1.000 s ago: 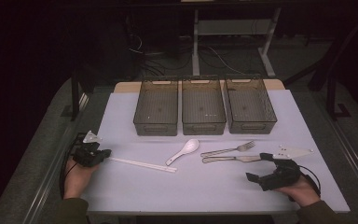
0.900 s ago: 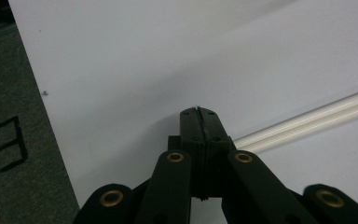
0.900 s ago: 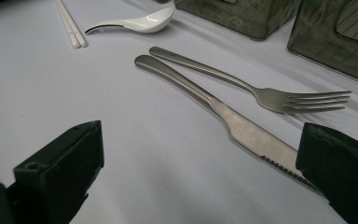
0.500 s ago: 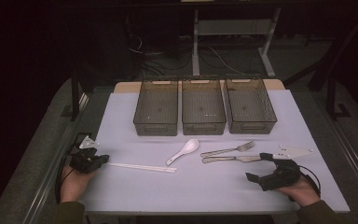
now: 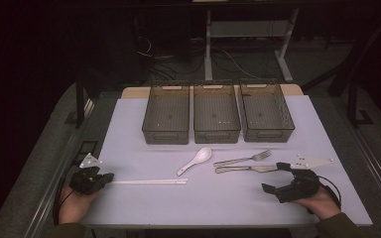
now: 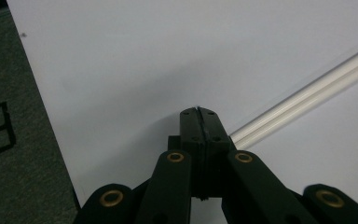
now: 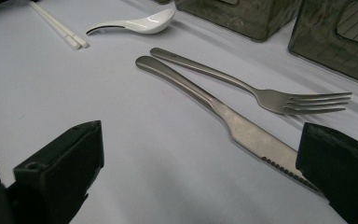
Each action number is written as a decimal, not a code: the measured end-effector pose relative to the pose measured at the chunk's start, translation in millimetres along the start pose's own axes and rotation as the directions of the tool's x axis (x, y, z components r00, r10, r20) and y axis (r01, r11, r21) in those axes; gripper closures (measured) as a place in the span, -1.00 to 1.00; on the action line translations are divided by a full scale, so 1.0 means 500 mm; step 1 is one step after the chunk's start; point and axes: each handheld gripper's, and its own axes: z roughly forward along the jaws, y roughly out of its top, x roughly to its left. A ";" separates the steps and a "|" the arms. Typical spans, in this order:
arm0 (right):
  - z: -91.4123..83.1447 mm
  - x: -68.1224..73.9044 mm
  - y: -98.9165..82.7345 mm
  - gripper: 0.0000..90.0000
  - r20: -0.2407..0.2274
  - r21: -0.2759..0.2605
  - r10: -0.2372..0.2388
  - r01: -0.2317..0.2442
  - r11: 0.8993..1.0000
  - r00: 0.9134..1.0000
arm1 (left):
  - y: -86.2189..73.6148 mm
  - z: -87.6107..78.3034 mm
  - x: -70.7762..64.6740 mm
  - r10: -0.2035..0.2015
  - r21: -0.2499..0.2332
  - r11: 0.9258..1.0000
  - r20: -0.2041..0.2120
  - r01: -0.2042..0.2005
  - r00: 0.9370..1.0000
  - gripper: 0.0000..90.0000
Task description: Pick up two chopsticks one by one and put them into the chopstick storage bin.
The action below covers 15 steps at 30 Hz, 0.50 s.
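Left claw [image 5: 110, 177] closed; three mesh bins [image 5: 217, 114] hold nothing

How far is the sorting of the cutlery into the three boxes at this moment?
Nothing is sorted: the three grey mesh boxes look empty. The left gripper, jaws shut, sits by the white chopsticks; the right gripper is open near the steel knife. White spoon and steel fork remain.

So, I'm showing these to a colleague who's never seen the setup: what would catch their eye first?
Probably the three dark mesh bins in a row at the back of the pale table sheet. Then the cutlery before them: white ceramic spoon, steel fork and knife, white chopsticks. The open right gripper straddles the knife's blade.
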 end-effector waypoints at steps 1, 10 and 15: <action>0.000 0.000 0.000 -0.98 0.000 0.000 0.000 0.000 1.000 1.000 | -0.003 -0.002 -0.003 -0.002 -0.001 1.000 0.001 0.002 1.000 0.98; 0.001 0.000 0.000 -0.98 -0.001 -0.001 -0.001 0.001 1.000 1.000 | -0.019 -0.014 -0.023 -0.001 -0.002 1.000 0.014 0.001 1.000 0.98; 0.002 0.001 0.001 -0.98 -0.004 0.000 -0.004 0.004 1.000 1.000 | -0.011 -0.012 -0.022 0.021 -0.002 1.000 -0.016 -0.021 1.000 0.98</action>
